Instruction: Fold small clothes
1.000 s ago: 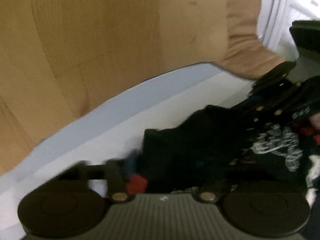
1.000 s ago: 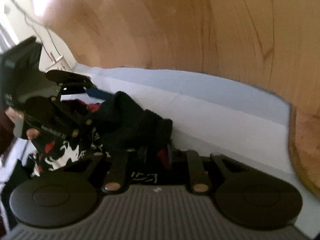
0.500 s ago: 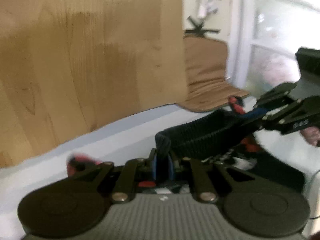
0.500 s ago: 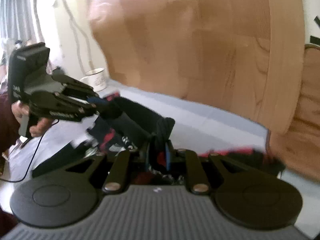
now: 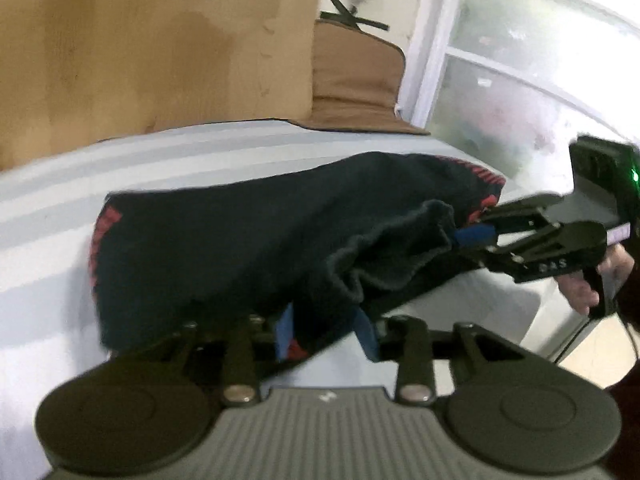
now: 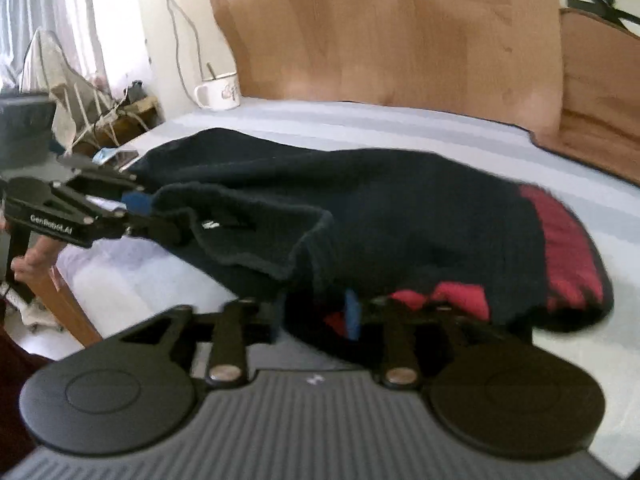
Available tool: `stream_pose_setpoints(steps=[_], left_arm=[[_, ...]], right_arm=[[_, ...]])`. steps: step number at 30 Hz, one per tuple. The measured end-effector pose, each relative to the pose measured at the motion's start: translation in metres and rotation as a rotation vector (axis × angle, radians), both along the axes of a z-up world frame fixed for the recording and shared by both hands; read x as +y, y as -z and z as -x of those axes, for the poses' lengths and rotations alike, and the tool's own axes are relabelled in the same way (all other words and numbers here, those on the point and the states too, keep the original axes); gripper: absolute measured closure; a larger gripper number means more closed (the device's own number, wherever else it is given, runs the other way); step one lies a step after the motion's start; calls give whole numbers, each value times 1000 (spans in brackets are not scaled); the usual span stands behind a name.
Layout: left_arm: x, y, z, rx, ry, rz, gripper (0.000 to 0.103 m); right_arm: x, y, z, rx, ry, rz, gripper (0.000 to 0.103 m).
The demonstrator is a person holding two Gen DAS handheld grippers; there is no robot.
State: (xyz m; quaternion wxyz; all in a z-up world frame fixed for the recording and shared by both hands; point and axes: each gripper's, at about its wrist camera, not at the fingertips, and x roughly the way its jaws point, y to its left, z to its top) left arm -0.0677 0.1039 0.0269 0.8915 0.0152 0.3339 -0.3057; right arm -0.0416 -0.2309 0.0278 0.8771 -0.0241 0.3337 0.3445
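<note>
A black garment [image 5: 260, 240] with red trim lies spread across the striped bed sheet [image 5: 60, 208]. In the left wrist view my left gripper [image 5: 326, 332] has its jaws opening, blue pads apart, with the garment's ribbed hem loose between them. My right gripper [image 5: 472, 236] shows at the right, at the other end of the hem. In the right wrist view the garment [image 6: 400, 208] drapes over my right gripper [image 6: 316, 316], whose jaws are opening around the hem. One pad is hidden by cloth. My left gripper [image 6: 136, 204] is at the left.
A wooden headboard [image 6: 400, 32] rises behind the bed. A white mug [image 6: 219, 90] stands at the far left corner. A brown cushion [image 5: 356, 80] leans by a frosted glass door [image 5: 520, 80]. A person's hand [image 5: 580, 288] holds the right gripper's handle.
Both grippers swept across the bed with the hem stretched between them. The garment now lies on the sheet. Both pairs of jaws, shut on the hem before, now stand apart.
</note>
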Motion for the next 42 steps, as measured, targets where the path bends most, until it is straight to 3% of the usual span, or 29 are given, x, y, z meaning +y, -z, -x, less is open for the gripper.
stream_pose_setpoints(steps=[1, 3, 5, 8, 10, 15, 17, 19, 22, 25, 28, 32, 36, 38, 40, 41, 42], left_arm=[[7, -6, 4, -9, -1, 24, 65], [24, -24, 14, -64, -23, 91, 48], [45, -42, 19, -126, -71, 161, 41], [64, -58, 8, -159, -141, 264, 35], [62, -59, -12, -139, -176, 285, 35], [42, -31, -71, -55, -229, 214, 37], [37, -13, -96, -12, -259, 157, 38], [33, 1, -118, 26, -303, 99, 44], [29, 6, -130, 5, -312, 82, 46], [27, 7, -145, 7, -334, 84, 46], [22, 7, -147, 27, -347, 81, 45], [28, -1, -117, -6, -327, 93, 34], [35, -3, -76, -32, -346, 87, 32], [35, -2, -58, -61, -358, 37, 33], [34, 1, -43, -93, -418, -74, 32], [35, 4, -39, -92, -457, -129, 29], [40, 9, -35, -76, -489, -168, 24]], right_arm=[[-4, -4, 2, 8, -5, -24, 57], [-12, -17, 8, 12, -37, -84, 56], [-21, -29, 17, -19, -56, -133, 56], [-26, -46, 21, -93, -39, -209, 55], [-20, -50, 10, -110, 10, -253, 55], [23, -28, -39, -82, 107, -252, 56], [37, -10, -58, 7, 98, -281, 57], [54, 12, -67, 166, 18, -257, 61], [58, 13, -42, 169, -86, -223, 61], [46, 12, -26, 220, -97, -249, 63], [35, 9, -17, 203, -77, -250, 63], [3, -21, -3, 24, 65, -288, 63], [-15, -37, -12, -117, 262, -261, 61], [-12, -29, -21, -143, 331, -206, 60], [-16, -8, -34, -107, 417, -111, 62], [-23, 6, -40, -66, 442, -104, 65], [-30, 13, -38, -82, 447, -167, 65]])
